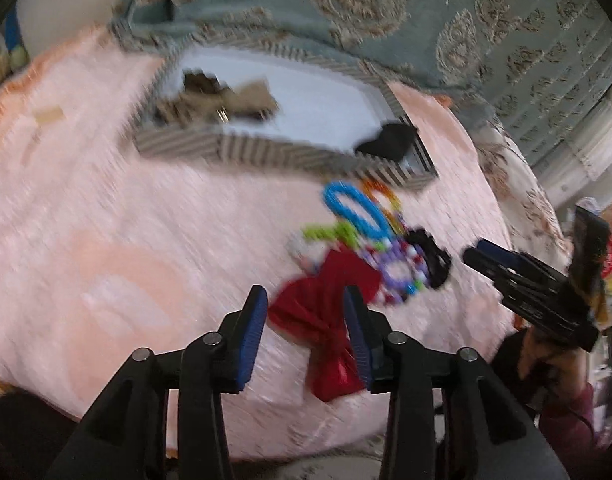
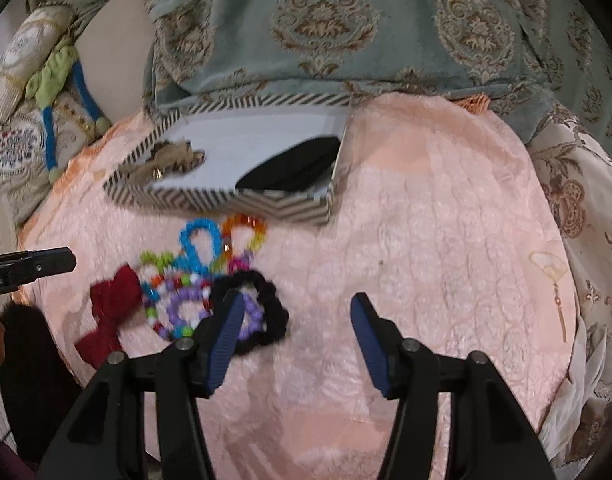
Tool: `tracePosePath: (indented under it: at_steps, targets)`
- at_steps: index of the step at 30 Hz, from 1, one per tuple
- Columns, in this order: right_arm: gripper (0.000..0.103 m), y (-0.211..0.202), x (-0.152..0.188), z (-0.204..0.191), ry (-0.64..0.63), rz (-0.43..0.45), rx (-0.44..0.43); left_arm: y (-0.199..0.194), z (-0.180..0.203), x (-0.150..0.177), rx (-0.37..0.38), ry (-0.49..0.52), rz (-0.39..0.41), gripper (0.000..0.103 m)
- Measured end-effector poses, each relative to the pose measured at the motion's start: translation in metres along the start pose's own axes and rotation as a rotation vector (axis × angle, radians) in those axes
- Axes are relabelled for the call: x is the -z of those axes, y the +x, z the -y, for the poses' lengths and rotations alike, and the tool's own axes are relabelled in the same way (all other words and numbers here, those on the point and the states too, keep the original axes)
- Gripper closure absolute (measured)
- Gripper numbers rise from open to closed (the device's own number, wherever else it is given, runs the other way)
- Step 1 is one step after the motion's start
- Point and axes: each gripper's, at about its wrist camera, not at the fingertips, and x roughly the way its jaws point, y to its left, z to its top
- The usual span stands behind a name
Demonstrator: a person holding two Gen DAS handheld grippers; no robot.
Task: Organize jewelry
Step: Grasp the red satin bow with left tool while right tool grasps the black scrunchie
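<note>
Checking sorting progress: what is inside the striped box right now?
Inside the striped box lie a tan bow-like piece at one end and a black item at the other, on a white floor. Whatever lies beneath them is covered.

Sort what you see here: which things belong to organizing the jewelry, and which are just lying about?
Job: striped cardboard box; blue bead bracelet; orange bead bracelet; black fabric scrunchie; red fabric bow.

Lying about: teal patterned cushion; pink bedspread.

Bracelets (image 2: pixel 202 276) before box (image 2: pixel 210 200), on cloth (image 2: pixel 425 260)
</note>
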Motion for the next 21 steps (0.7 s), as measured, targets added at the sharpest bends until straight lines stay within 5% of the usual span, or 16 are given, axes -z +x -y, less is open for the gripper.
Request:
tracePosePath:
  at_steps: [4, 10, 14, 17, 21]
  targets:
    - [0.071, 0.013, 0.004, 0.0, -0.006, -0.029, -0.017, 0.012, 0.003, 0.01, 0.0, -0.01, -0.027, 0.076]
    - [0.074, 0.03, 0.004, -0.005, -0.022, -0.046, -0.053, 0.031, 0.008, 0.018, 0.03, -0.022, -0.061, 0.075]
    - [0.095, 0.04, 0.005, -0.002, -0.008, -0.06, -0.078, 0.04, 0.01, 0.019, 0.014, -0.016, -0.049, 0.075]
    - [0.097, 0.033, 0.006, -0.003, -0.014, -0.034, -0.085, 0.039, 0.006, 0.017, 0.026, -0.014, -0.042, 0.099]
    - [0.098, 0.009, 0.0, -0.001, -0.002, 0.04, -0.1, 0.03, 0.003, 0.014, 0.048, -0.007, -0.02, 0.103]
